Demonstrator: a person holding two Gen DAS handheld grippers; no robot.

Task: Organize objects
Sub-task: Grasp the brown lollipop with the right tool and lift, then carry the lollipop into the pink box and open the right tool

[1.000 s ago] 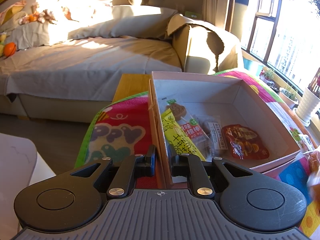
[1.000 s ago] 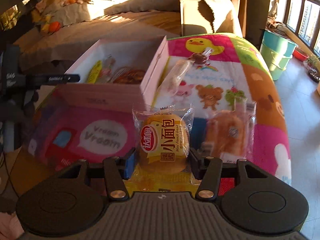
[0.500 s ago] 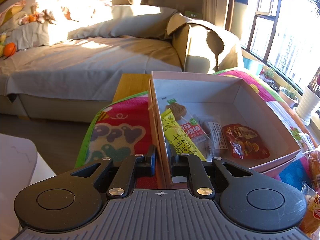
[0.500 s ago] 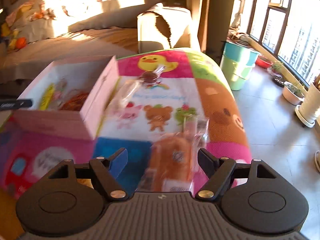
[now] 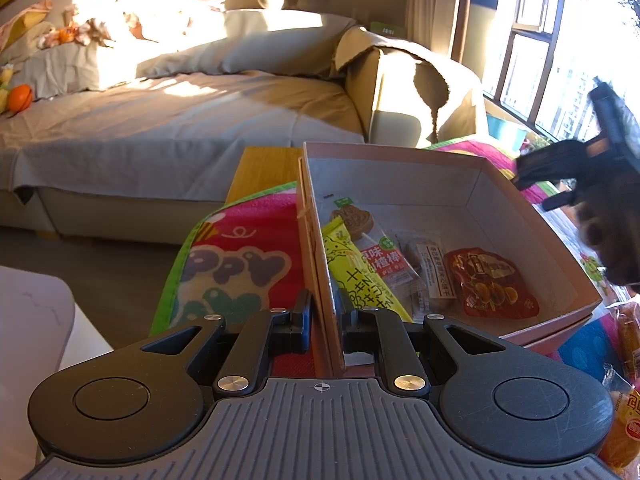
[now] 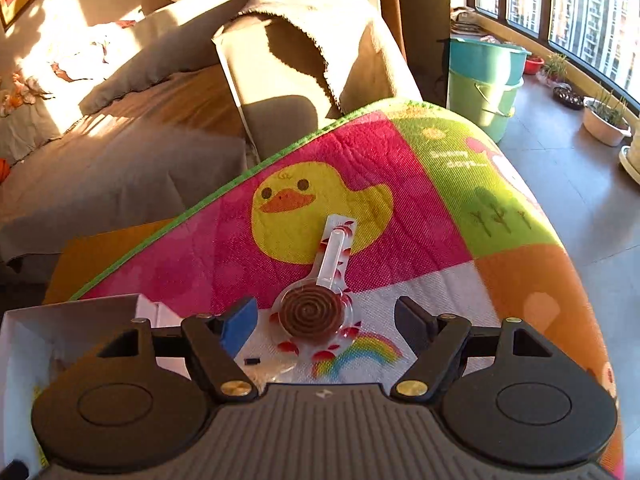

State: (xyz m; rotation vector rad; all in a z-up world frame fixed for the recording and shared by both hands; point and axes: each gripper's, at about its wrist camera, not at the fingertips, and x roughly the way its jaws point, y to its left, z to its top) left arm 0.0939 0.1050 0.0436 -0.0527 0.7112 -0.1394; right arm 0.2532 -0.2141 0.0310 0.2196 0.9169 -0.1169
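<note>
My left gripper (image 5: 323,320) is shut on the near left wall of the pink box (image 5: 536,220), which holds several snack packets, among them a yellow one (image 5: 360,280) and a red one (image 5: 492,284). My right gripper (image 6: 326,320) is open and empty over the colourful mat (image 6: 424,184), its fingers either side of a wrapped brown spiral lollipop (image 6: 311,314) that lies on the mat. The box corner (image 6: 72,312) shows at the lower left of the right wrist view. The right gripper appears blurred at the right of the left wrist view (image 5: 580,160).
Wrapped bread packets (image 5: 626,412) lie on the mat to the right of the box. A bed (image 5: 160,120) and a covered armchair (image 5: 416,92) stand behind the table. Green buckets (image 6: 484,80) and plant pots (image 6: 604,120) stand on the floor by the window.
My right gripper let go of the bread packet and moved away over the mat to the spiral lollipop. My left gripper has stayed shut on the box wall.
</note>
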